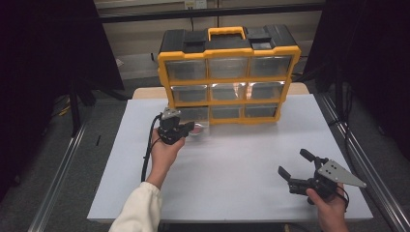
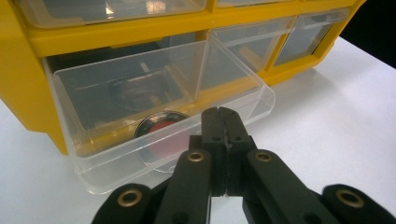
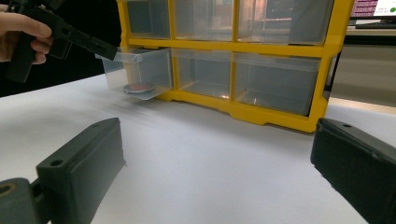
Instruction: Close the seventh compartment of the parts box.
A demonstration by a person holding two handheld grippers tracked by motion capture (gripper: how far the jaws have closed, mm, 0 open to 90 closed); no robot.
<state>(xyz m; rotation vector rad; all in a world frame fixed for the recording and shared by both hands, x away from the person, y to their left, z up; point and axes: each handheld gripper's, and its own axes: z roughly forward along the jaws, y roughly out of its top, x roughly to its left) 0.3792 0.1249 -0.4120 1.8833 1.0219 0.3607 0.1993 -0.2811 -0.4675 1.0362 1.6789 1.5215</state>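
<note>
A yellow and black organizer (image 1: 227, 50) with clear drawers stands at the back of the white table (image 1: 232, 164). Its bottom-left drawer (image 2: 116, 93) is pulled out, and a round red disc with a metal rim (image 2: 161, 123) lies in it. My left gripper (image 2: 223, 114) is shut with nothing between its jaws, and its tip sits at the drawer's front rim. In the right gripper view that gripper (image 3: 109, 52) touches the top front edge of the drawer (image 3: 140, 70) above the disc (image 3: 139, 87). My right gripper (image 1: 295, 163) stands open and holds nothing, near the front right of the table.
The other drawers of the organizer (image 3: 336, 46) are pushed in. White tabletop (image 3: 210, 135) stretches between my right gripper (image 3: 215, 154) and the organizer. Metal rails (image 1: 360, 164) run along both sides of the table, with dark curtains behind.
</note>
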